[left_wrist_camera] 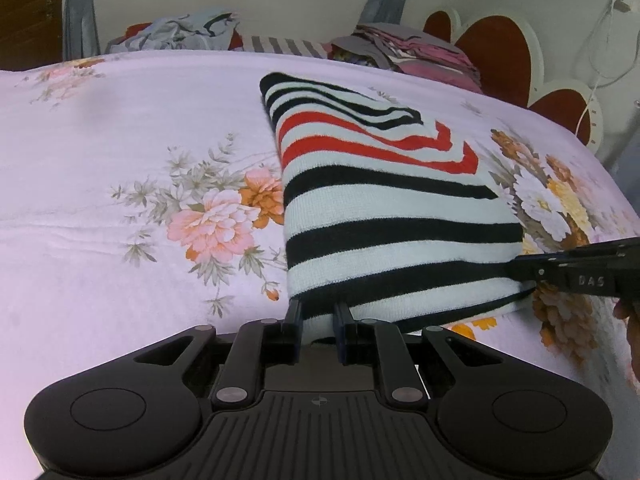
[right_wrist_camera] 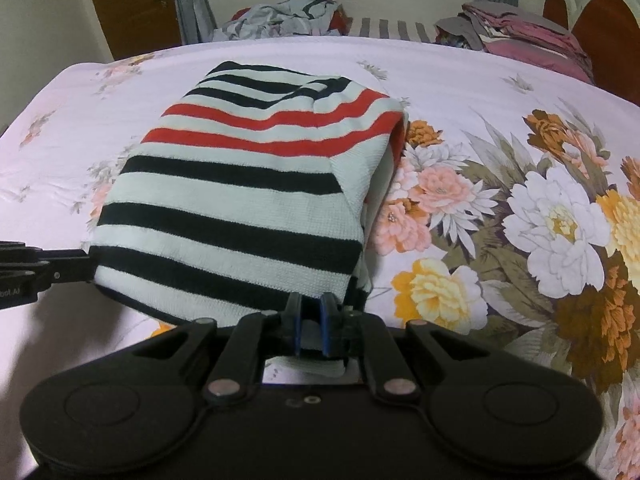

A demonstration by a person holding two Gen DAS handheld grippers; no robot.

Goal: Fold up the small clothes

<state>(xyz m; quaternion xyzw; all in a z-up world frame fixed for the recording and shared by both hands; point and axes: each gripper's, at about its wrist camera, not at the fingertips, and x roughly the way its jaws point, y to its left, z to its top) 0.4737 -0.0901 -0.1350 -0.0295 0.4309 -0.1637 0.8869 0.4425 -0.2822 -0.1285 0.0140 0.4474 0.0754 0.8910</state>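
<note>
Left hand-held gripper [left_wrist_camera: 318, 312] pinches the near edge of the striped sweater [left_wrist_camera: 384, 208], jaws nearly closed on the knit. Right hand-held gripper [right_wrist_camera: 311, 308] clamps the near right corner likewise. Sweater lies folded on the floral bed [left_wrist_camera: 120, 160].

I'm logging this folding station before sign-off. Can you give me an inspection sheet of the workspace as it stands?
Surface: floral bedsheet, smooth.
Job's things: striped sweater, folded, near edge lifted.
Clutter: loose clothes pile and folded stack at far edge.
Tools: left tool and right tool both shut on the sweater's near hem.
Cables: white cord hanging by the headboard.
Surroundings: curtains, wooden door.
</note>
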